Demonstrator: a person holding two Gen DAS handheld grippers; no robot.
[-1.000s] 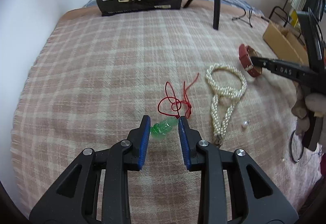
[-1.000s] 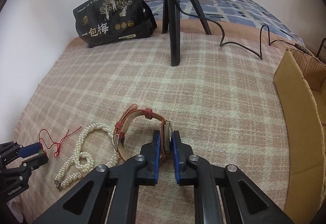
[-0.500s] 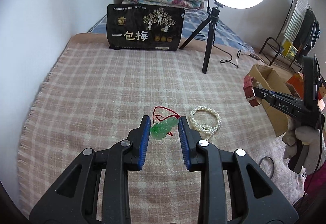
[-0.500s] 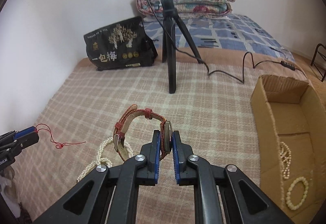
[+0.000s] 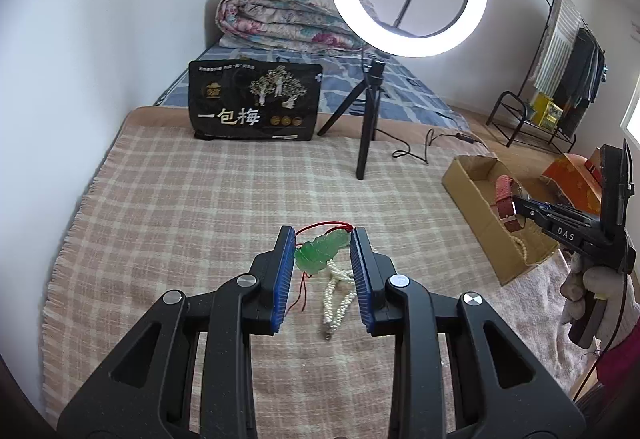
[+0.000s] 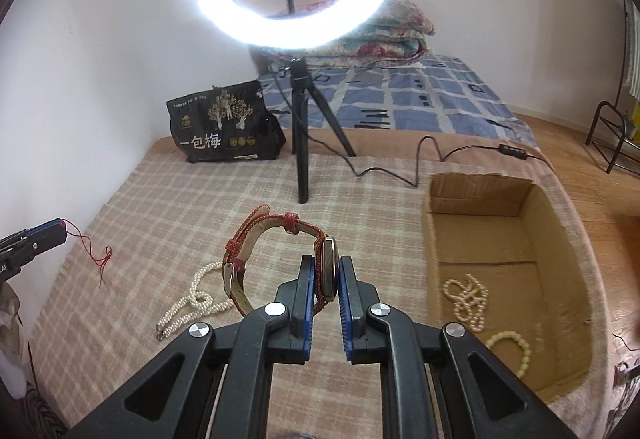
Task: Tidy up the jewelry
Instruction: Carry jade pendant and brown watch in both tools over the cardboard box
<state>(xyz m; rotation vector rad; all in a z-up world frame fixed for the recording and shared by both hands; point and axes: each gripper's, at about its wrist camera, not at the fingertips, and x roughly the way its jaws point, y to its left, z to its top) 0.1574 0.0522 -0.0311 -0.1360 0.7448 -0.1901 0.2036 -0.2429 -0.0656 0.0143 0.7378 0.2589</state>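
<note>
Between our left gripper's [image 5: 322, 253] pads we're pinching the green pendant [image 5: 320, 252], while our right gripper [image 6: 325, 281] is clamping the red watch [image 6: 280, 259], so we're carrying both steadily toward the cardboard box [image 6: 560, 231] ahead-right, avoiding swinging cords.

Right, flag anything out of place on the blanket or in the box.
Nothing is damaged or spilled. One white bead necklace lies loose on the checked blanket, while similar bead pieces sit in the cardboard box. The red-corded green pendant and red-strapped watch are held in the fingers.
</note>
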